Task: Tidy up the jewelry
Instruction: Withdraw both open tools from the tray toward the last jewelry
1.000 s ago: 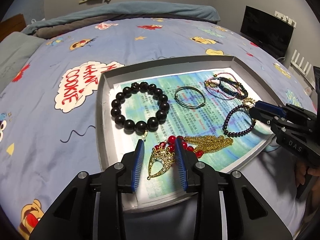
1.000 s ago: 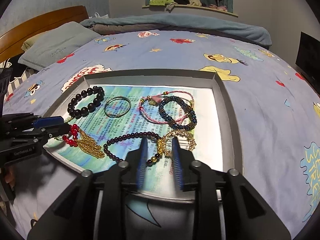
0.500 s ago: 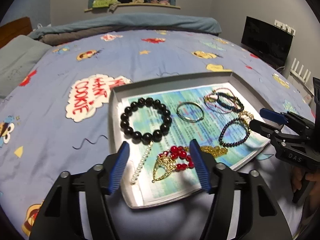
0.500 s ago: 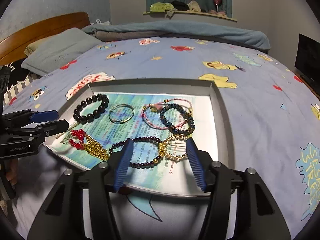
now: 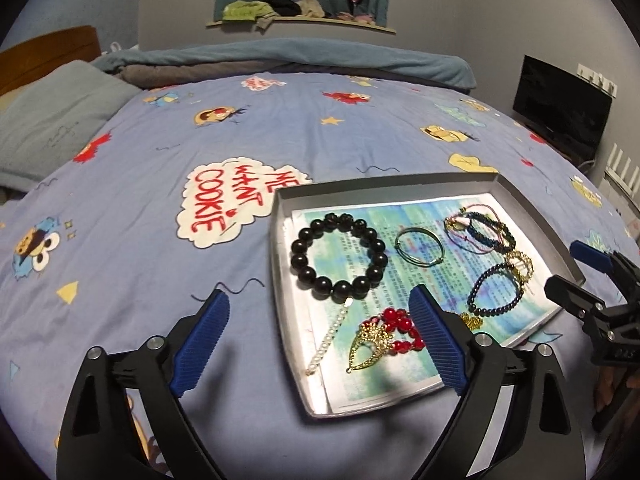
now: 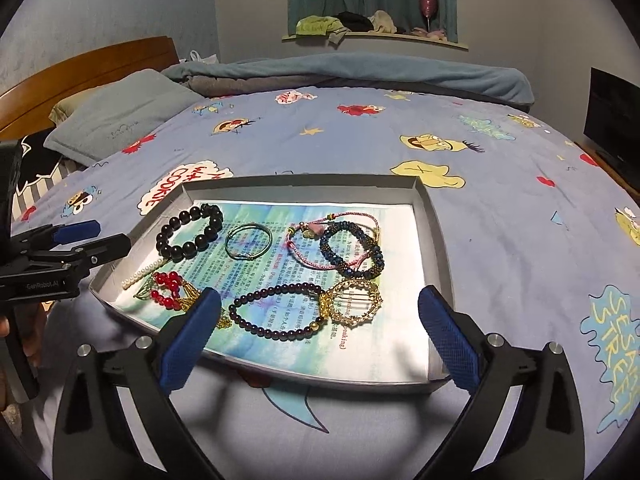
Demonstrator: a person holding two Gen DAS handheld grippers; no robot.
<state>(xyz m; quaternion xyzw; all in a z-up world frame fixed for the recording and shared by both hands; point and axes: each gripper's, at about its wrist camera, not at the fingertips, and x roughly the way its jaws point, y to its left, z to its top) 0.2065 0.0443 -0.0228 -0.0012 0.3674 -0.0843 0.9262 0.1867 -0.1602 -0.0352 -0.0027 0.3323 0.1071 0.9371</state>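
Note:
A grey tray (image 5: 280,264) (image 6: 436,232) lined with printed paper lies on the bed. In it are a black bead bracelet (image 5: 304,240) (image 6: 176,224), a thin green bangle (image 5: 418,229) (image 6: 250,227), a purple bead bracelet (image 5: 476,292) (image 6: 276,290), a gold pendant with red beads (image 5: 368,344) (image 6: 168,280), a pearl strand (image 5: 328,336), a gold hoop (image 6: 332,300) and blue and pink bracelets (image 6: 340,260). My left gripper (image 5: 319,294) (image 6: 110,235) hovers over the tray's near left corner. My right gripper (image 6: 319,294) (image 5: 564,266) hovers over its near right edge. The jaws of both are opening, with nothing gripped between them.
The tray sits on a blue cartoon-print bedsheet (image 5: 160,240). A grey pillow (image 6: 120,120) and a wooden headboard (image 6: 80,68) are at the left, a rolled blanket (image 5: 300,60) at the far end, and a black screen (image 5: 560,120) at the right.
Both pairs of jaws have spread from narrow to wide. The left gripper has drawn back and up from the gold pendant, uncovering the pearl strand. The right jaws have parted around the purple bracelet and gold hoop.

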